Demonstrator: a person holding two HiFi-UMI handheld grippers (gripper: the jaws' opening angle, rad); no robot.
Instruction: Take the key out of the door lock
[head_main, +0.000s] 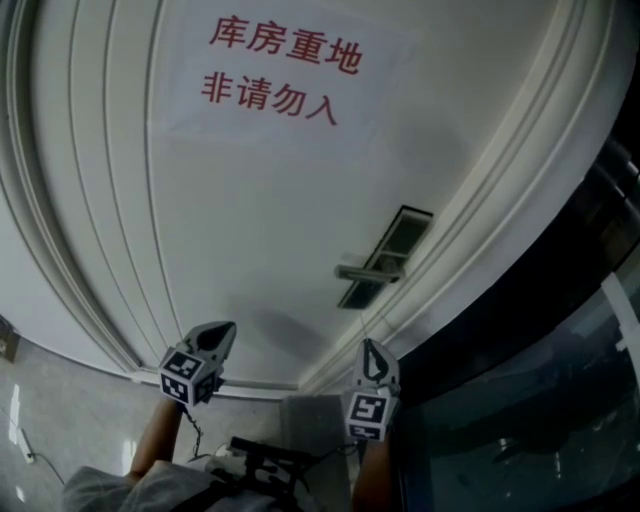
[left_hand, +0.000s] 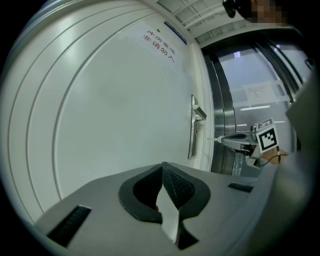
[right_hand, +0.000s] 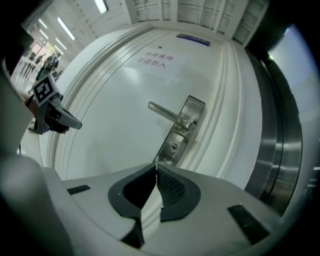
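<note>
Lettering in red Chinese characters is printed on a white paper sheet (head_main: 270, 75) stuck high on a white panelled door (head_main: 250, 230). Two lines can be read, 库房重地 above and 非请勿入 below. A small blue plate (right_hand: 192, 39) is seen over the door in the right gripper view, but its print is too small to be read. Black-and-white square markers are carried on the cube of each gripper. The left gripper (head_main: 226, 330) is held level on a bare forearm (head_main: 160, 435) and pointed at the door's plain panel, well to the left of the lock. Its jaws are brought together at the tips, with nothing caught between them. The right gripper (head_main: 368, 345) is likewise pointed level at the door, just below a silver lever handle (head_main: 366, 272). It is tilted about its own axis, so that the handle and plate appear slanted in its view. Its jaws are clamped on a thin metal key (right_hand: 156, 161), of which only a slim sliver is shown beyond the tips. The key is held out of the lock, near it but apart. The round keyhole (right_hand: 173, 148) in the rectangular metal lock plate (right_hand: 187, 117) is seen uncovered below the handle, and in the left gripper view a gap is shown between the key's tip and the door edge. A dark glass panel (head_main: 540, 400) in a brushed steel frame (right_hand: 280, 140) is set to the right of the door.
</note>
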